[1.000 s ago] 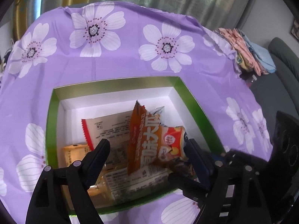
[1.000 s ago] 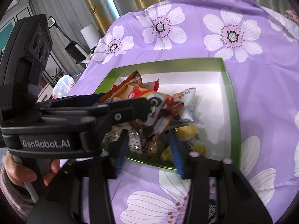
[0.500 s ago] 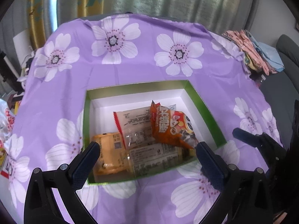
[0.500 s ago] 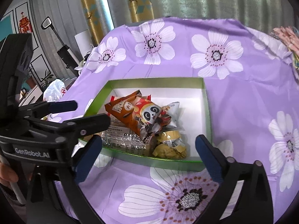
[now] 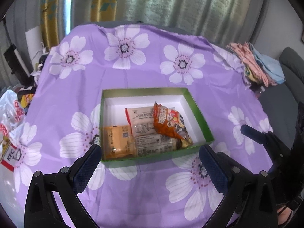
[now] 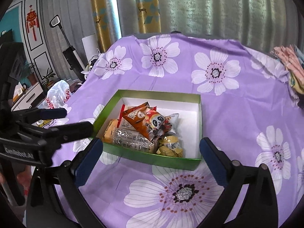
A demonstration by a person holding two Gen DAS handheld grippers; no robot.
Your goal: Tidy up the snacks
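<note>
While snacks (image 5: 150, 131) lie in the green box (image 5: 199, 112), both grippers' jaws stand wide apart, holding nothing.

Soft daylight, fisheye-bent dark edges

A purple cloth printed with white flowers (image 5: 133, 76) covers the tabletop under and ahead of the jaws, and beyond its far edge hang grey-green curtains (image 6: 218, 7) with a yellow panel (image 6: 102, 13) to the left. Off to the left of the jaws sit a white plastic bag with red lettering (image 6: 57, 96), an upright vacuum cleaner (image 6: 71, 55) and a red hanging ornament (image 6: 32, 21) on the wall. To the right, a pile of folded pink and blue fabric (image 5: 256, 64) lies at the tabletop's edge.
</note>
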